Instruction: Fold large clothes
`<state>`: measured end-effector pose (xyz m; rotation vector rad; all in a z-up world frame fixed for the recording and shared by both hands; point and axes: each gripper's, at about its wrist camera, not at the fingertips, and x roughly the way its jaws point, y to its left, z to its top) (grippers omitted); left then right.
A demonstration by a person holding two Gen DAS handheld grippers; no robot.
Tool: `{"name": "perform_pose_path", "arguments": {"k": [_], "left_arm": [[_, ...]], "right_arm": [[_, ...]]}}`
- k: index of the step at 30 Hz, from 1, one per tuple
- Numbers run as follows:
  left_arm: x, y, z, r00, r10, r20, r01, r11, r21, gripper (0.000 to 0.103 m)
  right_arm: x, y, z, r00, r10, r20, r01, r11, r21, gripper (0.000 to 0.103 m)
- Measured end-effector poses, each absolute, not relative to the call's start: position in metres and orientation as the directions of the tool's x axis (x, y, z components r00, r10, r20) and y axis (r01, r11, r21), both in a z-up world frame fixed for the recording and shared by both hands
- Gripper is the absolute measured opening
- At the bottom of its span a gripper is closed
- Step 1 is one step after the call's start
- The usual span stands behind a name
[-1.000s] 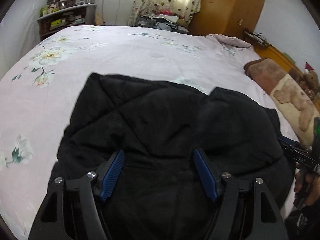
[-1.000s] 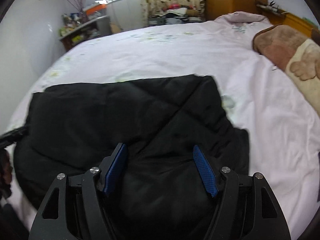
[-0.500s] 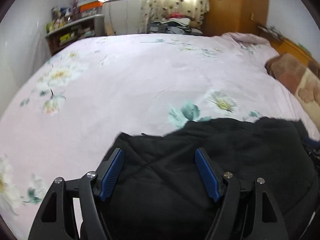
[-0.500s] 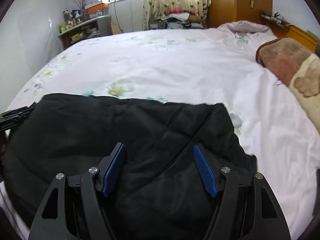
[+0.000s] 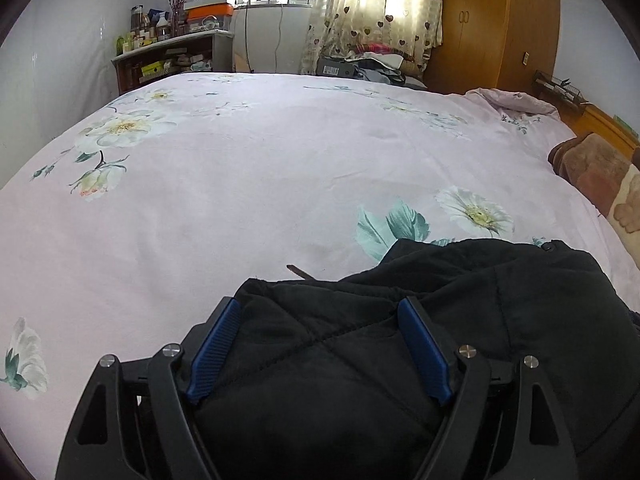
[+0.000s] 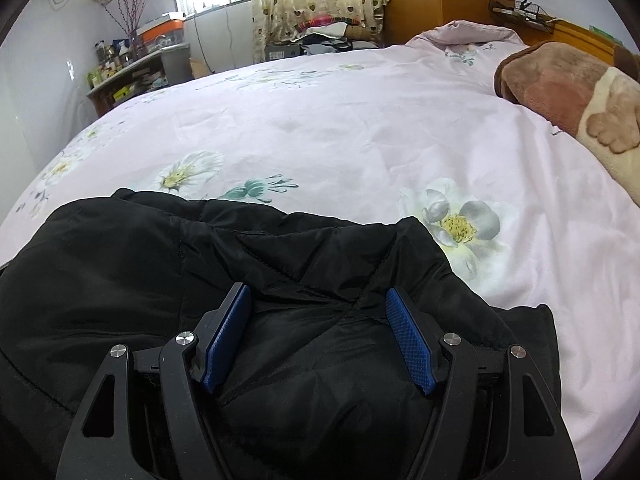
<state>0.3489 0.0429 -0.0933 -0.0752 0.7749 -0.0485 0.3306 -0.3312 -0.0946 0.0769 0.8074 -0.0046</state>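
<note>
A black quilted jacket [image 5: 460, 300] lies bunched at the near edge of a pink flowered bedspread [image 5: 260, 168]. It also shows in the right wrist view [image 6: 160, 264]. My left gripper [image 5: 320, 312] is open, its blue pads wide apart, with thick jacket fabric filling the space between them. My right gripper [image 6: 318, 300] is open the same way, with a puffed fold of the jacket between its pads. Whether the pads press the fabric cannot be told.
A brown and cream plush blanket [image 6: 568, 92] lies at the bed's right edge. A shelf with bottles and boxes [image 5: 172, 52] stands at the far left. A wooden wardrobe [image 5: 500, 20] and curtained window are at the back. The bedspread [image 6: 360, 120] stretches beyond the jacket.
The jacket has been drawn toward the near edge of the bed, and much more of the flowered bedspread shows beyond it. Both grippers stayed open with fabric between the pads.
</note>
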Motion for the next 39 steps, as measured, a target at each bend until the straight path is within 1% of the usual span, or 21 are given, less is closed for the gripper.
{"name": "perform_pose_path", "arguments": {"k": [3, 5, 7, 10, 11, 13, 15, 17, 18, 19, 22, 25, 28, 30, 31, 32, 34, 35, 36, 38, 39], "left_arm": [[0.352, 0.041, -0.08, 0.677, -0.052, -0.735, 0.014, 0.998, -0.057, 0.083], [0.349, 0.042, -0.062, 0.661, -0.046, -0.749, 0.012, 0.999, -0.051, 0.08], [0.337, 0.041, -0.036, 0.691, -0.097, -0.716, 0.032, 0.994, -0.104, 0.08], [0.322, 0.016, -0.005, 0.738, -0.189, -0.647, 0.125, 0.982, -0.143, 0.08], [0.322, 0.002, 0.0, 0.734, -0.226, -0.64, 0.167, 0.974, -0.152, 0.08], [0.327, -0.03, -0.005, 0.71, -0.285, -0.644, 0.245, 0.957, -0.153, 0.08], [0.338, -0.055, -0.02, 0.676, -0.296, -0.675, 0.286, 0.949, -0.129, 0.08], [0.351, -0.071, -0.046, 0.643, -0.261, -0.72, 0.293, 0.953, -0.083, 0.082], [0.357, -0.073, -0.059, 0.634, -0.252, -0.732, 0.28, 0.956, -0.087, 0.082], [0.36, -0.073, -0.067, 0.632, -0.257, -0.731, 0.27, 0.957, -0.103, 0.082], [0.363, -0.073, -0.079, 0.644, -0.261, -0.719, 0.271, 0.957, -0.104, 0.082], [0.364, -0.073, -0.085, 0.648, -0.254, -0.718, 0.262, 0.96, -0.103, 0.082], [0.365, -0.074, -0.082, 0.633, -0.243, -0.735, 0.258, 0.961, -0.096, 0.082], [0.365, -0.07, -0.068, 0.605, -0.245, -0.757, 0.259, 0.96, -0.104, 0.078], [0.361, -0.064, -0.057, 0.61, -0.249, -0.753, 0.262, 0.959, -0.105, 0.075], [0.356, -0.054, -0.044, 0.633, -0.246, -0.734, 0.263, 0.96, -0.095, 0.075], [0.343, -0.026, -0.02, 0.707, -0.234, -0.667, 0.252, 0.965, -0.072, 0.075], [0.342, -0.01, -0.015, 0.723, -0.215, -0.657, 0.232, 0.971, -0.062, 0.075], [0.343, 0.007, -0.016, 0.731, -0.187, -0.657, 0.203, 0.978, -0.052, 0.075], [0.352, 0.039, -0.033, 0.709, -0.127, -0.694, 0.132, 0.99, -0.047, 0.075], [0.357, 0.053, -0.046, 0.682, -0.126, -0.721, 0.101, 0.992, -0.079, 0.075]], "right_arm": [[0.33, -0.331, -0.09, 0.678, 0.026, -0.735, 0.038, 0.997, 0.07, 0.069], [0.331, -0.33, -0.072, 0.643, 0.0, -0.766, 0.055, 0.997, 0.046, 0.069], [0.324, -0.326, -0.053, 0.658, -0.01, -0.753, 0.057, 0.998, 0.037, 0.069], [0.311, -0.316, -0.023, 0.719, 0.043, -0.693, 0.02, 0.996, 0.083, 0.069], [0.311, -0.309, -0.019, 0.723, 0.065, -0.688, -0.001, 0.996, 0.093, 0.069], [0.317, -0.3, -0.025, 0.71, 0.084, -0.699, -0.023, 0.995, 0.096, 0.069], [0.329, -0.3, -0.041, 0.686, 0.047, -0.726, -0.007, 0.998, 0.059, 0.069], [0.338, -0.311, -0.057, 0.663, 0.033, -0.748, 0.025, 0.998, 0.066, 0.069], [0.34, -0.316, -0.063, 0.658, 0.043, -0.752, 0.034, 0.996, 0.087, 0.069], [0.342, -0.321, -0.069, 0.657, 0.055, -0.752, 0.046, 0.993, 0.113, 0.069], [0.346, -0.32, -0.082, 0.666, 0.032, -0.745, 0.051, 0.995, 0.089, 0.069], [0.346, -0.317, -0.092, 0.682, 0.005, -0.731, 0.065, 0.996, 0.068, 0.069], [0.347, -0.316, -0.093, 0.675, -0.005, -0.738, 0.069, 0.996, 0.056, 0.069], [0.347, -0.321, -0.088, 0.664, 0.018, -0.748, 0.06, 0.995, 0.077, 0.069], [0.346, -0.322, -0.08, 0.651, 0.022, -0.759, 0.059, 0.995, 0.08, 0.069], [0.342, -0.322, -0.071, 0.654, 0.012, -0.756, 0.061, 0.996, 0.068, 0.069], [0.33, -0.325, -0.052, 0.688, -0.018, -0.725, 0.067, 0.997, 0.04, 0.069], [0.326, -0.33, -0.047, 0.699, -0.019, -0.715, 0.075, 0.996, 0.047, 0.069], [0.325, -0.336, -0.046, 0.698, -0.029, -0.716, 0.092, 0.995, 0.05, 0.069], [0.324, -0.351, -0.056, 0.68, -0.065, -0.731, 0.143, 0.989, 0.045, 0.069], [0.324, -0.355, -0.063, 0.673, -0.066, -0.737, 0.153, 0.987, 0.051, 0.069]]}}
